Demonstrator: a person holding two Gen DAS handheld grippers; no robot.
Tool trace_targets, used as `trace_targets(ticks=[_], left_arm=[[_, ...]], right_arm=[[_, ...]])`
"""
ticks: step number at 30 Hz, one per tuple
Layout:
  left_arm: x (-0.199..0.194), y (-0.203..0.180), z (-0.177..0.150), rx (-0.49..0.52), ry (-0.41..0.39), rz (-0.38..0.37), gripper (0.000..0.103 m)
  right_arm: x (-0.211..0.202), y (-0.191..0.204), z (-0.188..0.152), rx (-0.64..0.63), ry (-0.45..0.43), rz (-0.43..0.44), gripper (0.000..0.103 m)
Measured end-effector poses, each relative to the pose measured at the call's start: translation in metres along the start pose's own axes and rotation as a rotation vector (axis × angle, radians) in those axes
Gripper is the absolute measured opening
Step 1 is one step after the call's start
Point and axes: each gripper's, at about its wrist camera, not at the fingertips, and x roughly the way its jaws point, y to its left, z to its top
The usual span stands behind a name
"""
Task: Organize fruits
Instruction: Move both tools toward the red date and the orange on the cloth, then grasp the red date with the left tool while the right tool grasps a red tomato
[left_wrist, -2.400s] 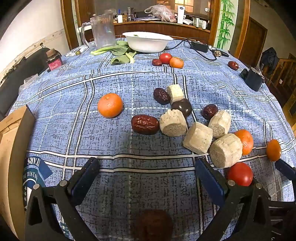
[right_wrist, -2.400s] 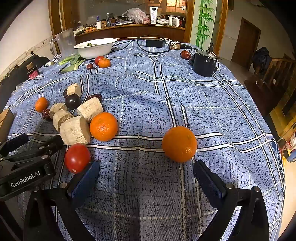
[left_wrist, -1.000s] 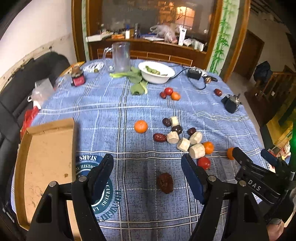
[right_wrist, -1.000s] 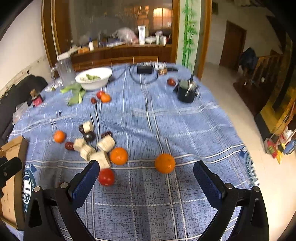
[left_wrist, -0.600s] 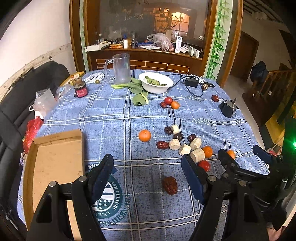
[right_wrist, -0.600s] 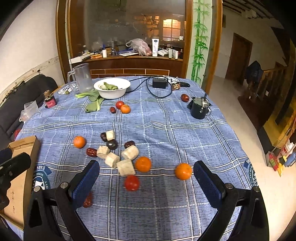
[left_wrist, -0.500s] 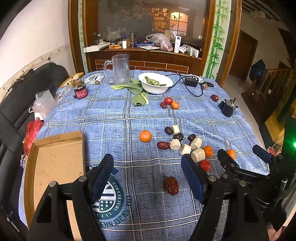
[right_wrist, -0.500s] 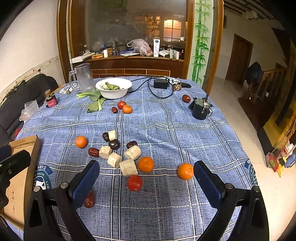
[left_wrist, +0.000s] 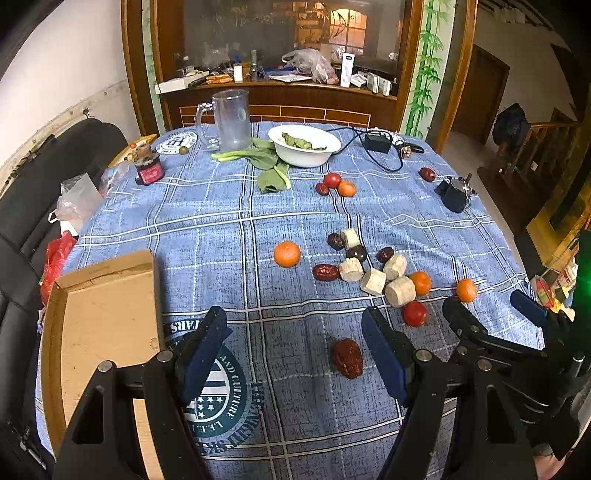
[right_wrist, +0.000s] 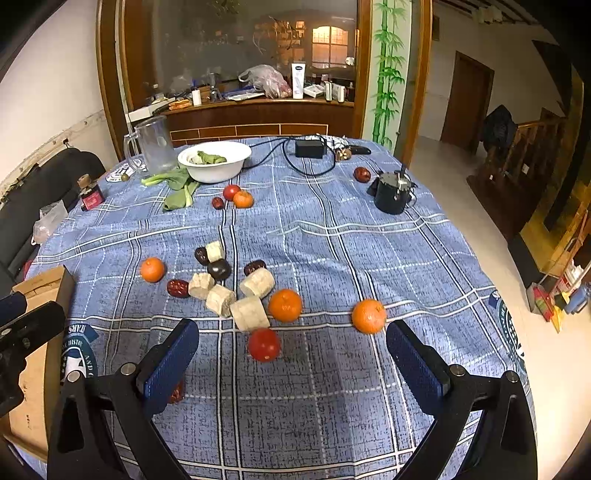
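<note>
Fruit lies scattered on a blue checked tablecloth (left_wrist: 229, 229). A cluster of pale cut chunks (left_wrist: 373, 281) and dark dates sits mid-table, with oranges (left_wrist: 287, 253) (right_wrist: 368, 316), a red tomato (right_wrist: 263, 345) and a lone date (left_wrist: 347, 358). A further small group (right_wrist: 232, 197) lies near the white bowl (right_wrist: 214, 160). My left gripper (left_wrist: 295, 350) is open and empty, held high above the lone date. My right gripper (right_wrist: 291, 354) is open and empty, high above the tomato; it also shows in the left wrist view (left_wrist: 491, 332).
An open cardboard box (left_wrist: 99, 325) sits at the table's left front edge. A clear jug (left_wrist: 231, 120), greens (left_wrist: 269, 162), a red jar (left_wrist: 148, 170), a power adapter with cable (right_wrist: 310, 149) and a black pot (right_wrist: 392, 194) stand toward the back. A black sofa (left_wrist: 33, 192) is left.
Both grippers rose from just above the tabletop to well above it, so the whole table came into view. Both stayed open and empty. The fruit has not moved.
</note>
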Motion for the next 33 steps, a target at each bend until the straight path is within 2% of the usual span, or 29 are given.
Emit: trace_targets(ticks=[17, 21, 24, 27, 29, 33], left_arm=[[0.028, 0.004, -0.01, -0.012, 0.077, -0.004, 0.075], [0.038, 0.014, -0.011, -0.043, 0.098, -0.006, 0.075], [0.048, 0.019, -0.014, -0.066, 0.12, -0.011, 0.075], [0.058, 0.018, -0.018, -0.069, 0.146, -0.04, 0.075], [0.065, 0.012, -0.021, -0.059, 0.167, -0.084, 0.075], [0.074, -0.008, -0.027, -0.012, 0.194, -0.172, 0.075]], right_arm=[[0.015, -0.005, -0.013, -0.003, 0.046, -0.027, 0.102], [0.018, -0.023, -0.014, 0.006, 0.041, -0.041, 0.102], [0.022, -0.039, -0.015, 0.043, 0.068, -0.001, 0.102], [0.03, -0.051, -0.018, 0.065, 0.112, 0.012, 0.094], [0.036, -0.056, -0.02, 0.088, 0.148, 0.049, 0.08], [0.048, -0.057, -0.024, 0.114, 0.197, 0.147, 0.076]])
